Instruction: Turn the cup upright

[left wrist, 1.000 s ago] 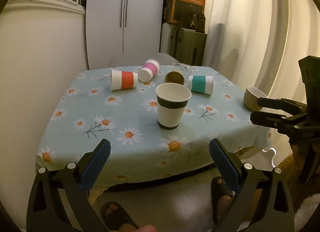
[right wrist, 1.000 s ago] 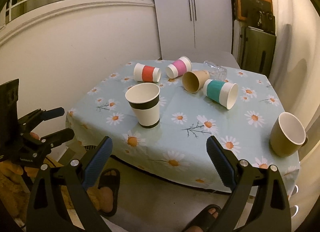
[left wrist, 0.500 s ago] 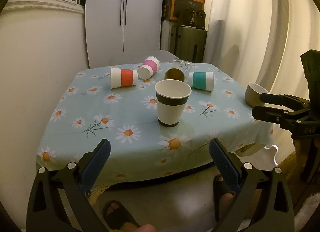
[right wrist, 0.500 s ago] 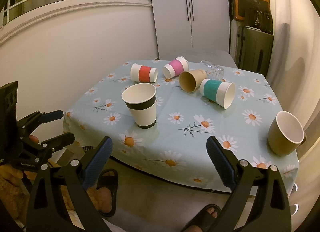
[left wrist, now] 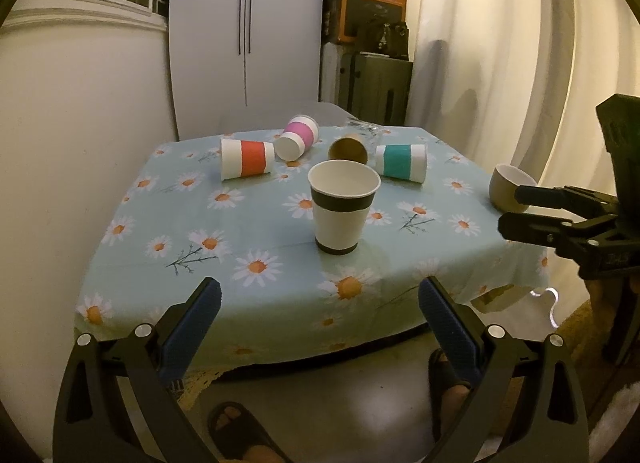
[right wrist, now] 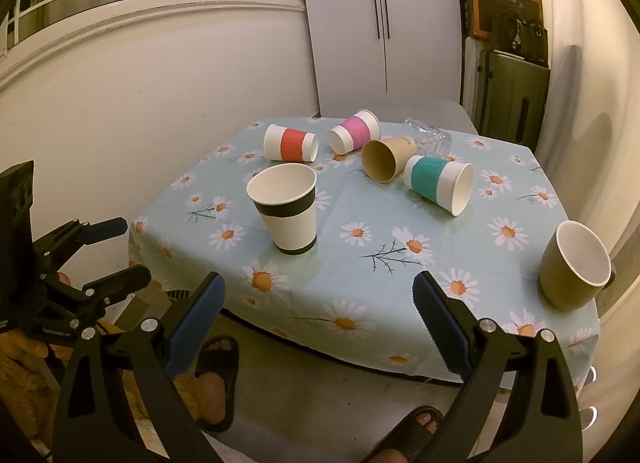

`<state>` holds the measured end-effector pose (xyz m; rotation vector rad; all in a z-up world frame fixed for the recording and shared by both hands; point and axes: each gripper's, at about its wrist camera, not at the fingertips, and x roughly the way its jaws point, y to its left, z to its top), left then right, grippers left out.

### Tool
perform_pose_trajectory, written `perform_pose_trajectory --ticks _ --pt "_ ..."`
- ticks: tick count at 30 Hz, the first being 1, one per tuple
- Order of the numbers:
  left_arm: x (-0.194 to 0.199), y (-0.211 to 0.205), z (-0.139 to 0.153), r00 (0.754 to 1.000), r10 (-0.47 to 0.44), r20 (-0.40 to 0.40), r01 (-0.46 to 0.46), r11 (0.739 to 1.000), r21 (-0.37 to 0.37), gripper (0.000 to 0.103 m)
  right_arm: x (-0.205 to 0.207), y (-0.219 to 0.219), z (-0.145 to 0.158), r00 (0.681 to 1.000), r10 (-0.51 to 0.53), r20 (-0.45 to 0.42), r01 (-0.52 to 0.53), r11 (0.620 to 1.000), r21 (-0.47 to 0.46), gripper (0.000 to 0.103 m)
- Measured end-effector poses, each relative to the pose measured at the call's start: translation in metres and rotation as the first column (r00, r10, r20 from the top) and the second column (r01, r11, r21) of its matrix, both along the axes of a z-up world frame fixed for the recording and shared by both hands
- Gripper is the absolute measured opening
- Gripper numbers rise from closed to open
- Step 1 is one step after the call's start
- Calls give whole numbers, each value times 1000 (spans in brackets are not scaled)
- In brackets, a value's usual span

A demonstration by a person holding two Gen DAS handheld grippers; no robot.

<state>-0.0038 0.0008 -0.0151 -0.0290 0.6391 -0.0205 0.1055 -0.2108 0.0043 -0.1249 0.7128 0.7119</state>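
A white paper cup with a black band (left wrist: 342,207) (right wrist: 288,209) stands upright near the front of the daisy tablecloth (left wrist: 240,231) (right wrist: 400,231). Behind it lie four cups on their sides: red-banded (left wrist: 246,158) (right wrist: 291,143), pink-banded (left wrist: 298,137) (right wrist: 354,131), plain brown (left wrist: 348,149) (right wrist: 388,159) and teal-banded (left wrist: 402,162) (right wrist: 438,183). My left gripper (left wrist: 320,313) (right wrist: 116,251) is open and empty, held off the table's front edge. My right gripper (right wrist: 318,311) (left wrist: 516,209) is open and empty, also in front of the table.
A tan mug (left wrist: 510,188) (right wrist: 574,265) stands upright at the table's right edge. A clear glass (right wrist: 430,137) lies at the back. A wall is on the left, a white cabinet (left wrist: 244,35) and boxes behind, a curtain on the right. Sandalled feet (right wrist: 216,379) are below.
Both grippers have drawn back slightly from the table and stay open. The cups have not moved.
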Motion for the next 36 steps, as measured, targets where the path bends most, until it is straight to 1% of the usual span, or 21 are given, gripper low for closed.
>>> perform_pose_trajectory --ticks 7,9,12,13,36 --pt "-1 1 -1 1000 2 -1 -2 1000 2 96 0 -1 1 1000 -5 1 5 1000 3 94" --pt "-2 2 1 1000 18 11 -18 1000 5 96 -1 -1 1 1000 -4 1 4 1000 4 94" --pt "1 5 -1 1000 18 0 -18 1000 -11 96 -1 -1 1 1000 -3 0 3 1000 3 94" --pt "1 5 -1 1000 23 3 -23 1000 0 96 -1 -1 1 1000 -4 1 4 1000 2 94" --pt "-1 1 -1 1000 -2 0 2 1000 1 96 -1 -2 -1 1000 -3 3 3 1000 -7 94"
